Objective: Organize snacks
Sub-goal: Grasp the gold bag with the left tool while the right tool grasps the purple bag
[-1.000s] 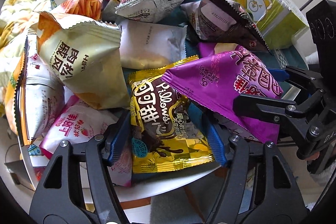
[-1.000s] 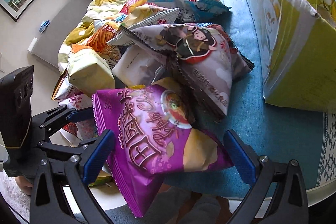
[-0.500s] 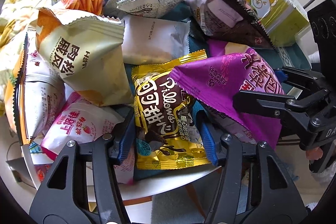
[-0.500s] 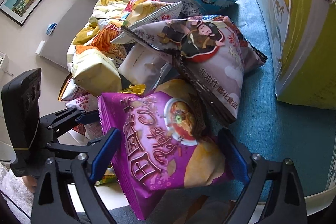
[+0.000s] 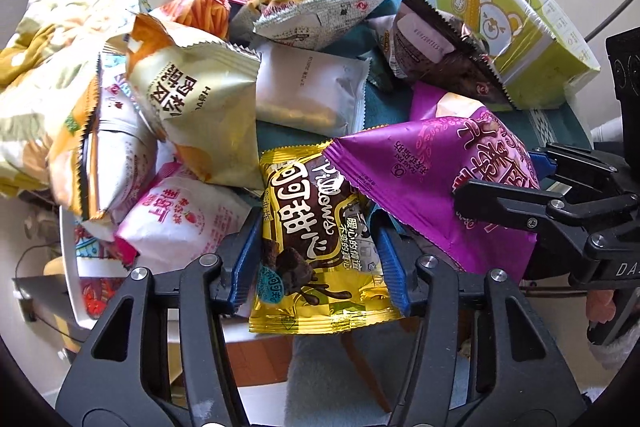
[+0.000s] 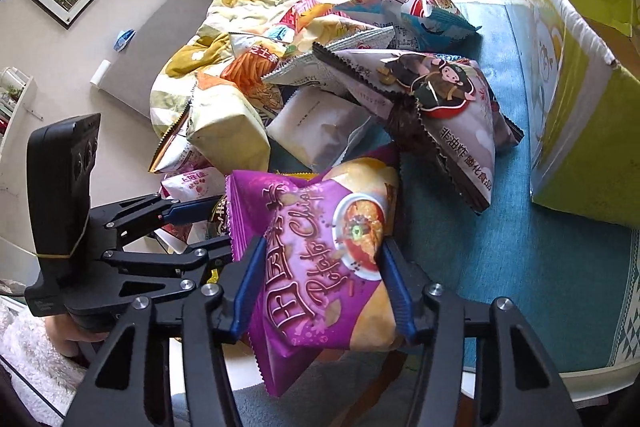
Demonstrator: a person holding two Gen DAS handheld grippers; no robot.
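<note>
Teal tablecloth (image 6: pixel 500 259) under heaped snacks: left gripper (image 5: pixel 318 259) clamps the yellow bag (image 5: pixel 316 247), right gripper (image 6: pixel 322 281) the purple bag (image 6: pixel 320 259), both probably light, slippery, crushable, held mid-body.

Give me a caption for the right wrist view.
Right gripper clamps a purple chip bag beside a heap of snacks.

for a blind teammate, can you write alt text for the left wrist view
The left gripper is shut on a yellow chocolate snack packet at the near edge of a heaped snack pile. At right, the right gripper holds a purple chip bag; a green carton lies behind.
</note>
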